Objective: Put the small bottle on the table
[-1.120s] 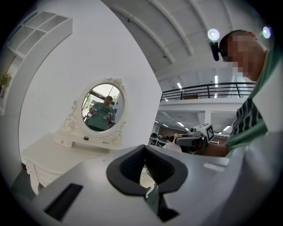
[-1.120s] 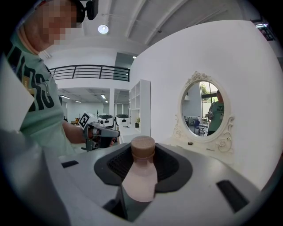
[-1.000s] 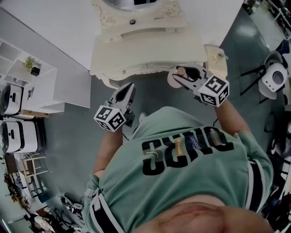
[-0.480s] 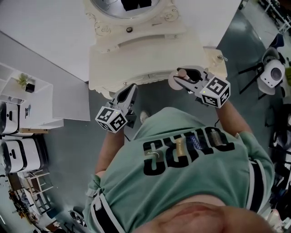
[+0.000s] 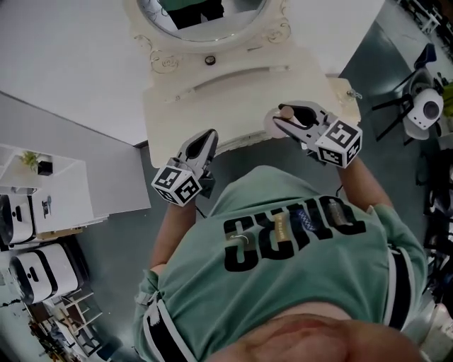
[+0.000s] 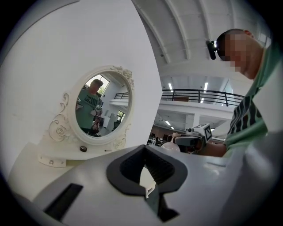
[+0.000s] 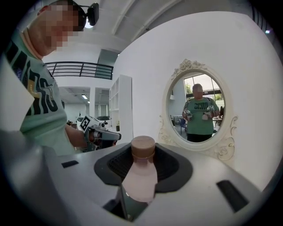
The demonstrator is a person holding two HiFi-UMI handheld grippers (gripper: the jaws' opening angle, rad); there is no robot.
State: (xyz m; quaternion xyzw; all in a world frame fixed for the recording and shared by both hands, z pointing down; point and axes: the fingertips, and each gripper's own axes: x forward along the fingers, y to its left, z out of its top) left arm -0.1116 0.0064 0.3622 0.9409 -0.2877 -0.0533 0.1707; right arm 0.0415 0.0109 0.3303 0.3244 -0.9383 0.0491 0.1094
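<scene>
- Your right gripper [image 7: 144, 164] has its fingers [image 7: 118, 164] clenched on the body of the small bottle [image 7: 140, 178]. The bottle stands roughly upright, with its brown cap above the pads.
- Your left gripper [image 6: 143, 170] carries nothing. Its fingers [image 6: 128, 170] are drawn together at the tips, with only a sliver of light behind them.
- From above, the bottle hangs at the near right edge of the cream tabletop [image 5: 233, 92], which is bare. It is in the grip, not set down. No view shows how much air is left under its base.
- What matters for the coming move is that the free surface lies below and on the far side of your right fingers, toward the oval mirror [image 5: 205, 10]. With the long axis already vertical, I'd judge you need no turn of the wrist, only a short reach in and a straight lowering.
- The right hand is the one to act. The left sits at the near edge further left, well apart from the bottle.
</scene>
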